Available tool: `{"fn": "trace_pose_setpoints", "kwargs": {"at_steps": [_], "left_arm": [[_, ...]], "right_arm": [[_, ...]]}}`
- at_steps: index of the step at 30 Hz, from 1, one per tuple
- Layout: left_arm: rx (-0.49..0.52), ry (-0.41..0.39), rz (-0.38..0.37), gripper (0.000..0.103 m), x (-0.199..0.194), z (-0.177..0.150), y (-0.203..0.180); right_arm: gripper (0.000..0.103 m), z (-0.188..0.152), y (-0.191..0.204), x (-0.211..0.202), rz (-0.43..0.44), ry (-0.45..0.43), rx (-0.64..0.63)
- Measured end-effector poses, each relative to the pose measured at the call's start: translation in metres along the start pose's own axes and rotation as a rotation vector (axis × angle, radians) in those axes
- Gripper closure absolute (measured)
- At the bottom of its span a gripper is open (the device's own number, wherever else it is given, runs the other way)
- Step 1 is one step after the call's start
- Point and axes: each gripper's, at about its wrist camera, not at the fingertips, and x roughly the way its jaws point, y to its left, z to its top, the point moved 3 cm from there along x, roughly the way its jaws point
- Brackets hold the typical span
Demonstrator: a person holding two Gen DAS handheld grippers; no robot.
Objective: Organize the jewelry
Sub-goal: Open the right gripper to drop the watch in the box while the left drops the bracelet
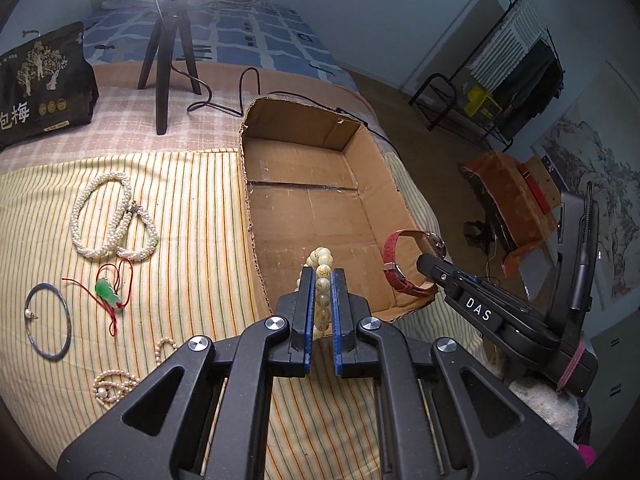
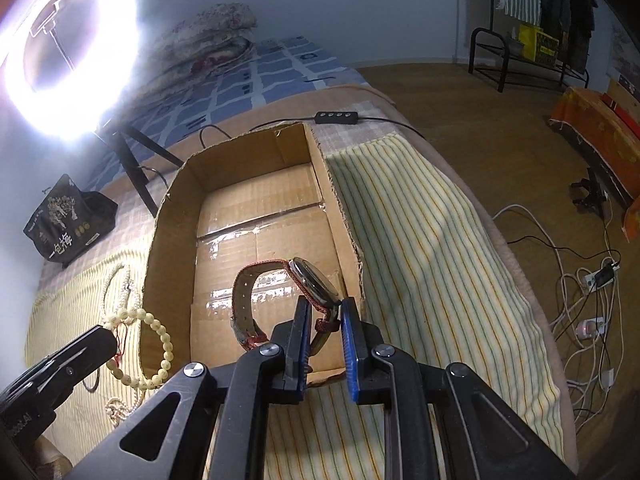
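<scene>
Left gripper (image 1: 323, 280) clamped with both blue-padded fingers (image 1: 307, 296) on a cream bracelet of round printed beads (image 1: 322, 280), loop hanging over the near left wall of the open, shallow brown cardboard box (image 1: 312, 160); right gripper (image 2: 324, 312) closed on the strap of a red-strapped wristwatch with a round metal case (image 2: 312, 284), watch held above the near right corner of that box, just right of the left fingers; box floor ahead of both pairs of fingers bare, taped down the middle; left of the left fingers, lying on the yellow striped cloth over the bed (image 1: 192, 208): a looped white pearl necklace (image 1: 108, 220), a green jade pendant on a red cord (image 1: 107, 291), a thin dark metal bangle (image 1: 48, 322), a small coil of pearl beads (image 1: 114, 386) nearest the fingers; farther ahead, a black tripod (image 1: 168, 52) under a bright ring light (image 2: 72, 48), and a black printed snack bag (image 1: 40, 84) at far left.
</scene>
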Motion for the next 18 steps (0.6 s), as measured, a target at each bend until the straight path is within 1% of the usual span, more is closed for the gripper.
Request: {"fn": "trace_pose_setpoints", "kwargs": {"at_steps": [2,3,5,6,7,13,18], "left_arm": [[0.006,0.002,-0.004,0.098,0.001,0.001,0.000],[0.008,0.002,-0.005,0.098,0.000,0.001,-0.001],[0.009,-0.003,-0.001,0.098,-0.001,0.001,0.001],[0.011,-0.006,0.005,0.098,0.000,0.001,0.001],[0.012,-0.005,0.015,0.098,0.000,0.001,0.002],[0.013,0.001,0.028,0.097,-0.002,0.001,0.006],[0.022,-0.009,0.047,0.097,-0.009,0.000,0.009]], "right_arm": [[0.090,0.001,0.001,0.002,0.003,0.002,0.000],[0.088,0.001,0.002,0.002,0.004,0.003,-0.001],[0.083,0.001,0.002,0.002,0.002,0.002,-0.003],[0.078,0.001,0.003,0.002,0.001,-0.003,-0.003],[0.075,0.001,0.003,0.001,-0.007,-0.009,-0.004],[0.074,0.002,0.004,-0.001,-0.013,-0.019,-0.008],[0.074,0.001,0.005,-0.005,-0.013,-0.024,-0.014]]}}
